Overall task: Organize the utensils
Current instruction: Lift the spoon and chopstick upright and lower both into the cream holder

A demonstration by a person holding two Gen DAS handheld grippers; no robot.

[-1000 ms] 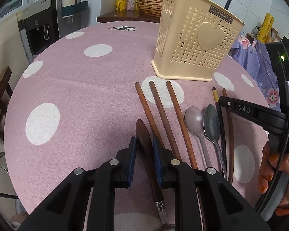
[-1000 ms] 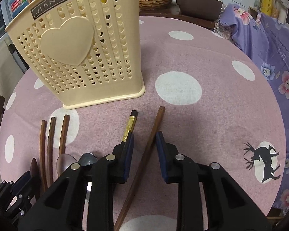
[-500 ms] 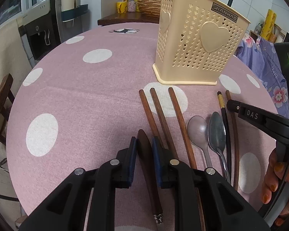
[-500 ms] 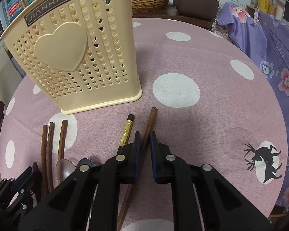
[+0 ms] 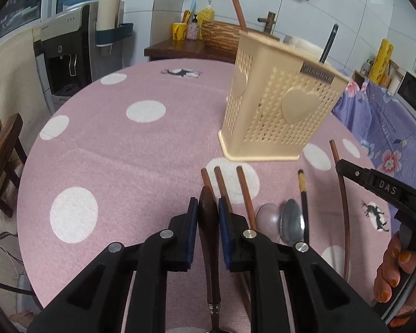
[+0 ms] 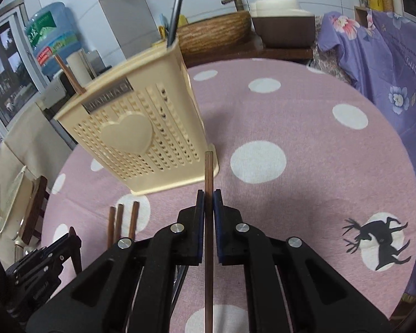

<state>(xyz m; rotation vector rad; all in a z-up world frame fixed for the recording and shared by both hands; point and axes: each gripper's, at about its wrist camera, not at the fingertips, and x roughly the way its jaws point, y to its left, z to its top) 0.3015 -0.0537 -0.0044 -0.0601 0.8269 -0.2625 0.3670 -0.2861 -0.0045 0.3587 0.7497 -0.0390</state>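
My right tool (image 6: 206,202) has just been closing and now pinches a thin brown wooden chopstick (image 6: 208,174), long axis pointing ahead. The cream perforated plastic utensil holder (image 6: 141,136) stands ahead-left, nearer this hand. My left tool (image 5: 208,208) clamps a dark wooden-handled utensil (image 5: 208,222).

Ahead of the grippers stood a round table (image 5: 119,149) under a pink cloth with white dots. Behind it was a dark wooden sideboard (image 5: 180,48) against a white tiled wall (image 5: 332,8), with a woven basket (image 6: 213,32) on top. To the far left stood a water dispenser (image 5: 66,52). On the right hung a purple flowered cloth (image 6: 385,63).
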